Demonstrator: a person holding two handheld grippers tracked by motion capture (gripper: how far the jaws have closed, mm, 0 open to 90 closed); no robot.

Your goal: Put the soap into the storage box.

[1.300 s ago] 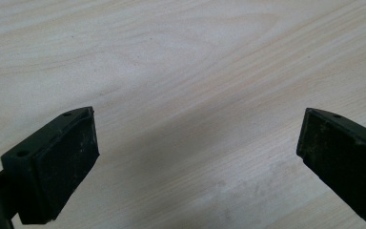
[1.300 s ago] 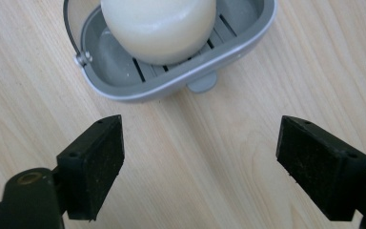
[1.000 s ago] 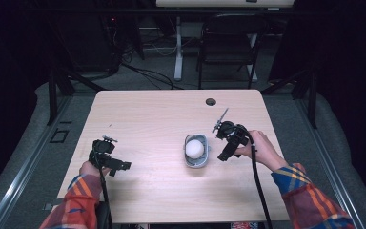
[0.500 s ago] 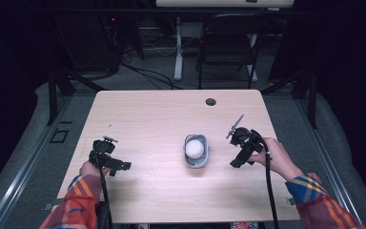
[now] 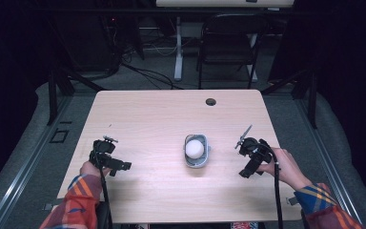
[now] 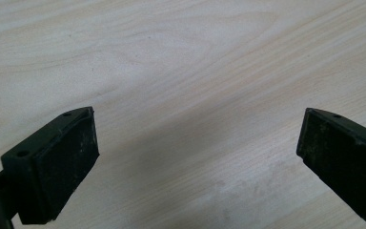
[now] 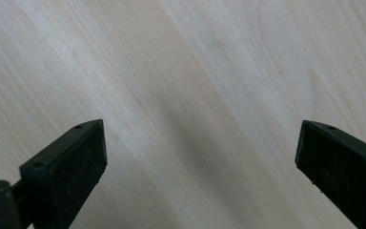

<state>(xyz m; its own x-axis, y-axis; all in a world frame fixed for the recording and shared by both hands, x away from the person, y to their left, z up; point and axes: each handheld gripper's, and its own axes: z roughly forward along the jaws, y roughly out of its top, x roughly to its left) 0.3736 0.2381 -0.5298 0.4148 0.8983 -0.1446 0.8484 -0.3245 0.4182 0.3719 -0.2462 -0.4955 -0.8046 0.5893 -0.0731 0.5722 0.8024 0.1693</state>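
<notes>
I worked in what looked like a lab or recording studio, not a home. My bench was a plain pale wood table [image 5: 138,119] with a round cable hole [image 5: 211,101] near its far edge, the kind found on office desks. It stood on grey carpet [image 5: 33,157], boxed in by dark metal framing [image 5: 57,90] and black surroundings like curtains. Behind the table stood an empty black chair [image 5: 228,47] and the white leg of another desk [image 5: 178,52], with loose cables [image 5: 147,74] running over the floor. Up close, under my claws, the tabletop showed bare light wood grain.
</notes>
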